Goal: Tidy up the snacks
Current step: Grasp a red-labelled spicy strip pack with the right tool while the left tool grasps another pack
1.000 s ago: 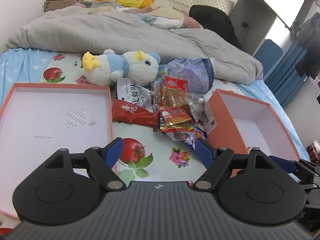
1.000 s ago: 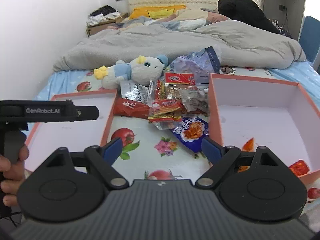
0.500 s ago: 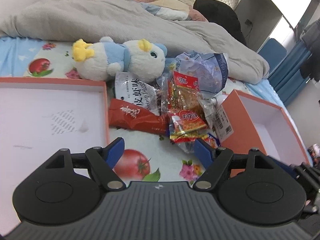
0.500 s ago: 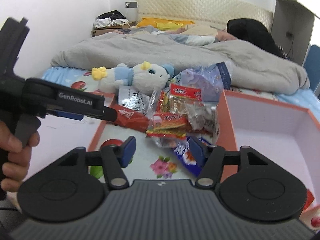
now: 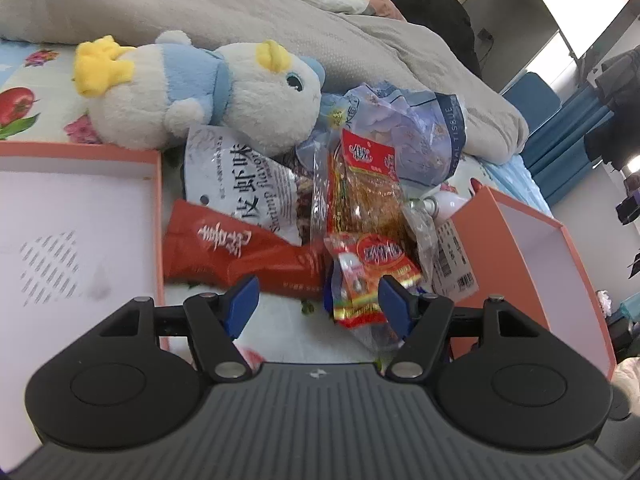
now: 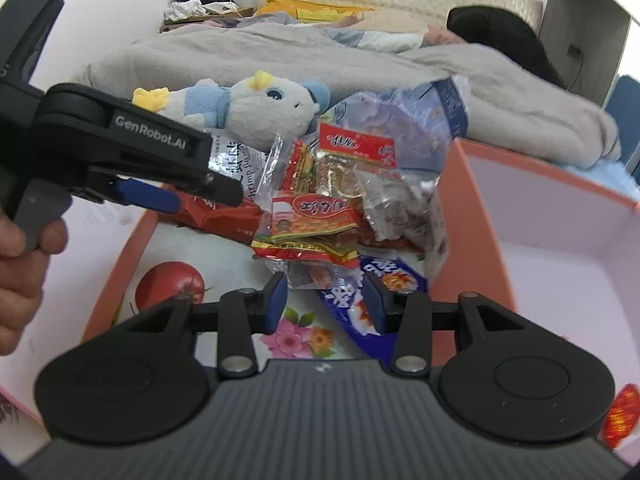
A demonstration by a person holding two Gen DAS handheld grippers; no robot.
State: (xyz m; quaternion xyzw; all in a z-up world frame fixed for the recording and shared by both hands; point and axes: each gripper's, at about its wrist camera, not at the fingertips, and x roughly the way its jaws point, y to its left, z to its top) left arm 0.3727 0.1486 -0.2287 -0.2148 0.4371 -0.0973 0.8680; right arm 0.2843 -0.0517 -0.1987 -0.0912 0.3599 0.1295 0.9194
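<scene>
A pile of snack packets lies on the bed between two orange boxes. My left gripper [image 5: 318,300] is open, its fingertips just short of a long red packet [image 5: 240,256] and a small red-and-yellow packet [image 5: 370,276]. It also shows from the side in the right wrist view [image 6: 160,196], low over the red packet [image 6: 216,218]. My right gripper [image 6: 325,300] is open and empty, close over a blue packet [image 6: 360,300] below the red-and-yellow packet [image 6: 312,224]. A white shrimp-flavour bag [image 5: 240,188] and a clear packet with a red label [image 5: 364,184] lie behind.
The left orange box [image 5: 80,148] and the right orange box [image 6: 472,216] flank the pile; the right one holds a small red packet [image 6: 620,416]. A plush toy [image 5: 200,92], a tissue pack [image 5: 416,136] and a grey duvet [image 5: 240,12] lie behind.
Both grippers have moved forward and down toward the snack pile. The left gripper now reaches over the long red packet; the right gripper's jaws have narrowed but stay open.
</scene>
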